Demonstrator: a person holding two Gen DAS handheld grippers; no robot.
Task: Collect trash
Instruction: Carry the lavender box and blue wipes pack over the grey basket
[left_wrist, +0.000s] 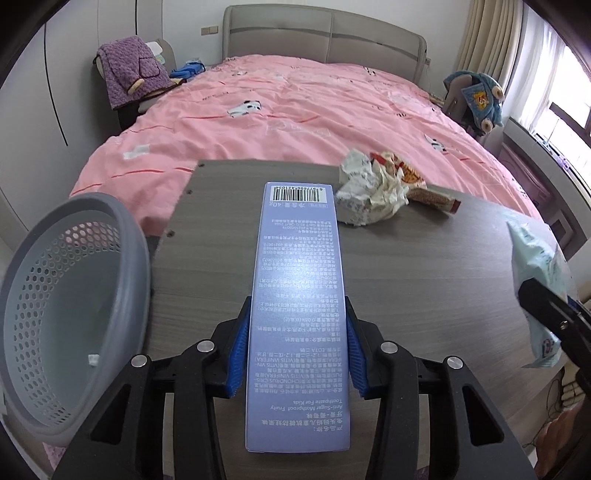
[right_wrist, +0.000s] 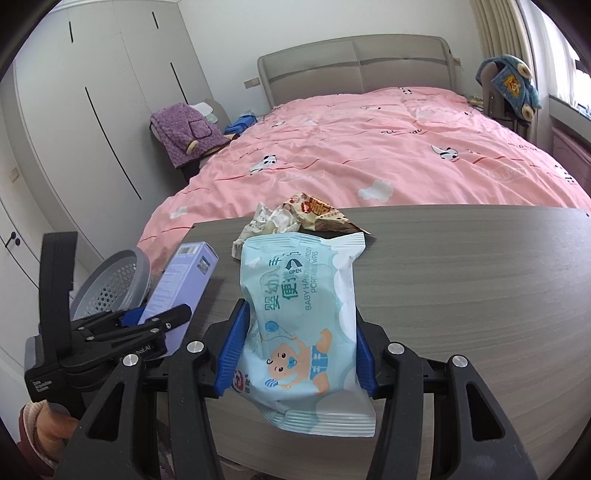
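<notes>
Both grippers loaded; basket nearly empty; wrappers remain on the table.

Left wrist view: the left gripper (left_wrist: 297, 354) is clamped on the toothpaste box (left_wrist: 297, 295), held above the table (left_wrist: 424, 266) just right of the grey basket (left_wrist: 70, 291), which contains only a small white scrap.
Right wrist view: the right gripper (right_wrist: 293, 350) grips the baby wipes pack (right_wrist: 301, 325) over the table; the crumpled wrappers (right_wrist: 295, 214) still await collection at the far edge.

You see one toothpaste box (left_wrist: 298, 314), one wipes pack (right_wrist: 306, 332), two crumpled wrappers (left_wrist: 373, 192), one mesh basket (left_wrist: 70, 295), one table (left_wrist: 443, 266), one bed (left_wrist: 295, 96).
</notes>
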